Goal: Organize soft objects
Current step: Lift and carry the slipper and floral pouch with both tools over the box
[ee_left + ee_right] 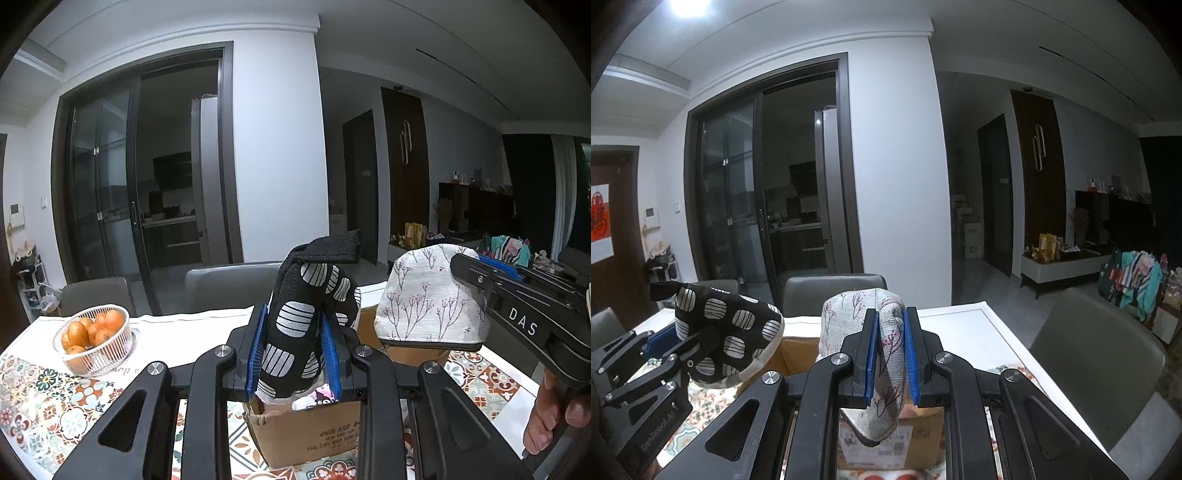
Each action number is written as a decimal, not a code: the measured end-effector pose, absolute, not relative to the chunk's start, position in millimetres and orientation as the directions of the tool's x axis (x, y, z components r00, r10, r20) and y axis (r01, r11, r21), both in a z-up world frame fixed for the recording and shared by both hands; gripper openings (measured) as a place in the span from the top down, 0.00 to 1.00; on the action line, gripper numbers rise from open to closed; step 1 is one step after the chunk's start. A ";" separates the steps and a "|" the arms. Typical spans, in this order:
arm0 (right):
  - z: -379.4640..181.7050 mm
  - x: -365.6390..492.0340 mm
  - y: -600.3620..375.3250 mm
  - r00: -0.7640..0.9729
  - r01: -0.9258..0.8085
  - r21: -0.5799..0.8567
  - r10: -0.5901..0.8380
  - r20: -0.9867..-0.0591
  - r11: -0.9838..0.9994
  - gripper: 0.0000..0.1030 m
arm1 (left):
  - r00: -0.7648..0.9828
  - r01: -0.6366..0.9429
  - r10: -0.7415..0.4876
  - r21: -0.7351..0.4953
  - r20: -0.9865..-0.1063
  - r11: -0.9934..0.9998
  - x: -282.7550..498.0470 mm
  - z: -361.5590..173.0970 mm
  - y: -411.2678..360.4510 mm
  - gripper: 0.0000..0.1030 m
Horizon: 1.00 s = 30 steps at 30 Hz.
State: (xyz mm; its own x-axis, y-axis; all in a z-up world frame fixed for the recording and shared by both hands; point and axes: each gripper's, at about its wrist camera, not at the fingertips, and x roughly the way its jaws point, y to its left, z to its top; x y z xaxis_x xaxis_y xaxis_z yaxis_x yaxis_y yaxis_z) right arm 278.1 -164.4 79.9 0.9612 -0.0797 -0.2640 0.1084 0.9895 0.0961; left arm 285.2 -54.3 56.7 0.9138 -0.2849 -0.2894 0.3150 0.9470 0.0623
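Both tongs are closed down on cloth. Left tongs [293, 354] pinch the black mitt [310, 317] with white striped patches between their blue pads, the mitt standing nearly upright out of the grip with its dark cuff flopped over at the top. Right tongs [890, 356] are clamped on the pale floral mitt [886, 350], which also rises out of the grip, its rounded end up and its lower edge hanging below the pads.

Under both sits the cardboard box [314, 432] on the tiled-pattern table [55, 398]; something pink and white already lies inside it, just below the black mitt. In the left view that mitt's lower end hangs at or just inside the box's open top; whether it touches the contents cannot be told. The floral mitt rides to the right of it, over the box's far right part.

What the next move seems to turn on is the drop line: the box lies straight below both grips, and each mitt's long axis runs roughly vertical. By this reading the left hand is nearer to letting go, since its mitt is lower over the opening, while the right must come in and down first. A basket of oranges [94, 338] stands well apart at the left.
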 end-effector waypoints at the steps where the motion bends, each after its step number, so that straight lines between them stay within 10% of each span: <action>1: 77.9 281.8 -164.8 0.961 0.106 0.100 -0.076 -0.267 0.989 0.85 | 0.913 0.315 -0.284 0.062 -0.294 0.947 288.7 54.9 -54.6 0.72; 30: 13.8 363.1 -182.3 0.895 0.069 0.104 -0.015 -0.446 0.992 0.84 | 0.836 0.318 -0.234 0.090 -0.496 0.944 363.4 -11.2 -85.9 0.68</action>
State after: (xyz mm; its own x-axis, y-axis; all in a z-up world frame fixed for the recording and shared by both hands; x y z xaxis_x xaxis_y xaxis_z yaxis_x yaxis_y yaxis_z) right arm 363.1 -182.3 13.8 0.8951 -0.0151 -0.4457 0.0688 0.9922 0.1044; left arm 363.4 -85.9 -11.2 0.8360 -0.2344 -0.4961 0.3178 0.9439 0.0896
